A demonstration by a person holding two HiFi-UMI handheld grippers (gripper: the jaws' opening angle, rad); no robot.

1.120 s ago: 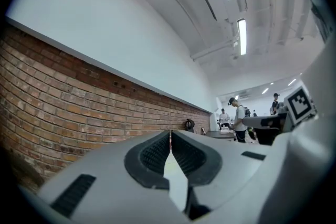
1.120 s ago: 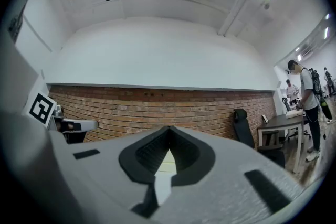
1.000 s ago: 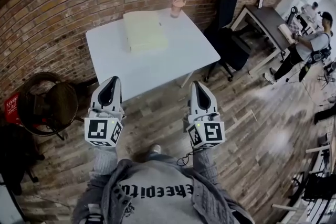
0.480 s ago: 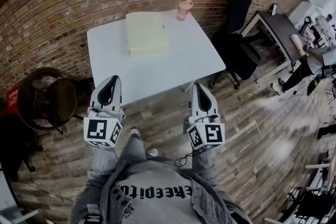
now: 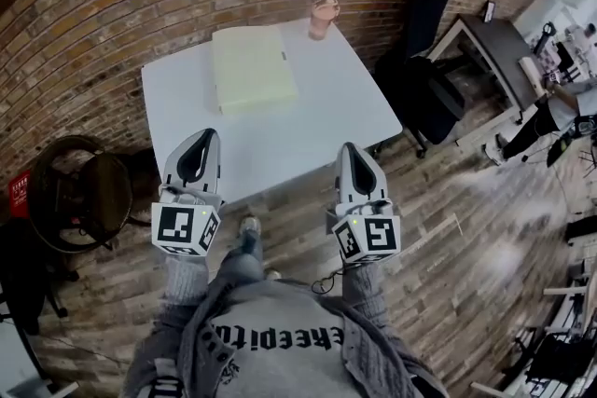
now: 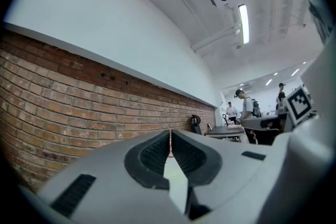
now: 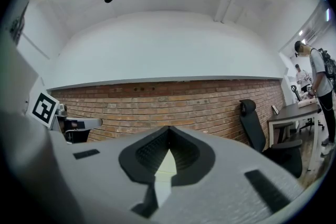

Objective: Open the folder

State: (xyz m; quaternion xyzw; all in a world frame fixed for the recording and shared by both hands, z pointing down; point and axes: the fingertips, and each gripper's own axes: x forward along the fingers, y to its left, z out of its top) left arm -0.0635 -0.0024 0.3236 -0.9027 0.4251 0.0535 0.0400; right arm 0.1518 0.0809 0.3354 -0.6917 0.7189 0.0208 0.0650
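The pale yellow folder (image 5: 252,68) lies closed and flat in the upper centre of the head view, on the far part of the white table (image 5: 308,121), with a cup (image 5: 322,16) just beyond its right corner. In the lower half of the frame, the left gripper (image 5: 201,139) and right gripper (image 5: 351,151) hang near the table's front edge, well apart from the folder. Each has its jaws pressed together with nothing between them. The task looks unstarted, at the approach step. Next, a gripper likely must reach the cover's free edge and part its jaws.
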